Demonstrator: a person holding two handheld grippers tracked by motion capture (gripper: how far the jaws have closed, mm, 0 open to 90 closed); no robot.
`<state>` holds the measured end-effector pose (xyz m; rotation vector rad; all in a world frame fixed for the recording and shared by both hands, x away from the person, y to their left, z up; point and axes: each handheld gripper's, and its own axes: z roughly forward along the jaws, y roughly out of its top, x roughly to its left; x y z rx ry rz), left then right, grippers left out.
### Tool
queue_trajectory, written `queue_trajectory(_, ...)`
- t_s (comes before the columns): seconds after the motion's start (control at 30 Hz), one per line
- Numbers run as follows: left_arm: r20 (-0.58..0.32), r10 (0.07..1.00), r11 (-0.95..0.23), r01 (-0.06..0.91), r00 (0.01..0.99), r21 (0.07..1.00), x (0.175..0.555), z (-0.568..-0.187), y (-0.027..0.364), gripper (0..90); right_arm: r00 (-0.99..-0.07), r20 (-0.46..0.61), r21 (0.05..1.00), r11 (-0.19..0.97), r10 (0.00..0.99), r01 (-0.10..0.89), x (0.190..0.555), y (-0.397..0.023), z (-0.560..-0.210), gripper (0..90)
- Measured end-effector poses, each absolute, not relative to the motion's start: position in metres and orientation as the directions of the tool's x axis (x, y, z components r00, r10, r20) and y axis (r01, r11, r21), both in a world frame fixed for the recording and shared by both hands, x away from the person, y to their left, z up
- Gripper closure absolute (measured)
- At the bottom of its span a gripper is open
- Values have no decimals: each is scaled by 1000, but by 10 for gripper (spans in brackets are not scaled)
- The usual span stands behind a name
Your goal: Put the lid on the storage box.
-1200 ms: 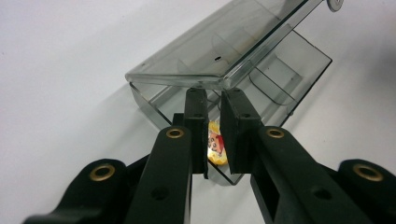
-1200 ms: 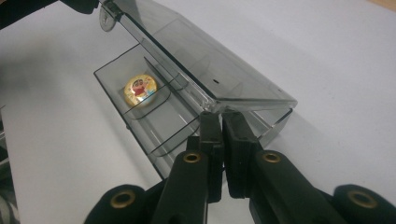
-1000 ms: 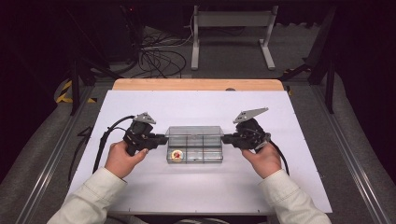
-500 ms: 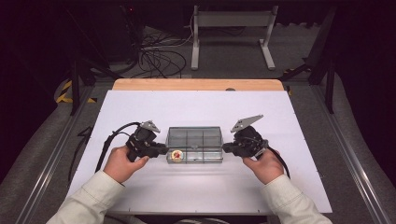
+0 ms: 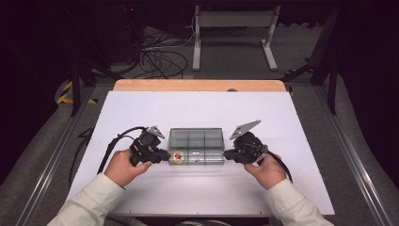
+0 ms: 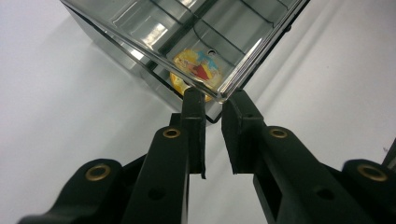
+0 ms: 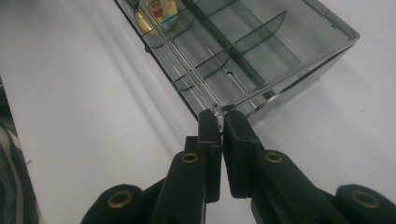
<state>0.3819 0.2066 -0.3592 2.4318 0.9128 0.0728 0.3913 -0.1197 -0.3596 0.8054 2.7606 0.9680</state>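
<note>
Currently both grippers pinch the clear lid's near corners: left gripper [image 6: 212, 100], right gripper [image 7: 220, 116]. The box [image 5: 196, 146] sits mid-table, lid [image 7: 261, 56] seemingly part-raised. Risk: the thin edge slips out and the lid snaps down. Since the earlier frame, both hands sit nearer the person.

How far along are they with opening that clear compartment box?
Done: both grippers are in place, the left gripper pinching the lid's front corner near the round yellow-and-red item, the right gripper pinching the opposite front corner. In hand: the lid of the clear compartment box looks partly raised above the base. Left: swinging the lid fully open.
</note>
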Motion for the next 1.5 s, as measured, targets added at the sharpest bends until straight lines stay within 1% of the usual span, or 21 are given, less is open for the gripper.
queue_trajectory(0.23, -131, 598, -669, 583, 791, 461, 372, -360, 206, 811, -858, 99, 589, 665, 504, 459, 385, -125, -358, 840)
queue_trajectory(0.4, -127, 592, -663, 571, 796, 484, 366, -357, 207, 810, -865, 101, 609, 657, 491, 444, 380, -128, -352, 835)
queue_trajectory(0.57, -126, 596, -652, 570, 793, 500, 366, -355, 208, 785, -866, 97, 614, 655, 491, 440, 380, -126, -352, 829)
queue_trajectory(0.67, -127, 604, -632, 569, 787, 526, 365, -353, 209, 727, -866, 97, 619, 651, 490, 438, 380, -125, -351, 807)
queue_trajectory(0.77, -124, 610, -606, 562, 783, 563, 365, -348, 212, 643, -867, 99, 634, 640, 489, 434, 380, -125, -350, 739)
queue_trajectory(0.87, -130, 612, -571, 550, 780, 610, 364, -342, 215, 526, -867, 97, 660, 621, 489, 424, 379, -126, -347, 622)
queue_trajectory(0.93, -129, 613, -548, 537, 780, 642, 363, -339, 217, 472, -867, 105, 685, 597, 487, 418, 379, -127, -345, 527)
queue_trajectory(1.0, -120, 620, -522, 522, 775, 675, 360, -336, 217, 402, -867, 111, 706, 575, 486, 413, 378, -128, -342, 414)
queue_trajectory(1.07, -102, 628, -501, 500, 772, 707, 358, -335, 217, 351, -868, 119, 725, 554, 483, 408, 378, -129, -340, 302)
queue_trajectory(1.1, -88, 627, -502, 488, 774, 714, 358, -334, 218, 328, -869, 124, 734, 545, 480, 406, 377, -130, -340, 267)
queue_trajectory(1.23, -61, 647, -476, 465, 760, 747, 354, -331, 218, 286, -876, 95, 759, 535, 473, 371, 374, -129, -337, 171)
queue_trajectory(1.27, -68, 647, -467, 466, 759, 752, 352, -330, 219, 286, -878, 91, 761, 535, 470, 366, 374, -129, -337, 155)
queue_trajectory(1.4, -36, 650, -465, 434, 759, 771, 349, -328, 220, 259, -876, 81, 777, 520, 475, 354, 371, -129, -335, 110)
queue_trajectory(1.5, -12, 655, -454, 407, 755, 793, 344, -326, 221, 231, -875, 71, 783, 518, 478, 346, 371, -130, -335, 44)
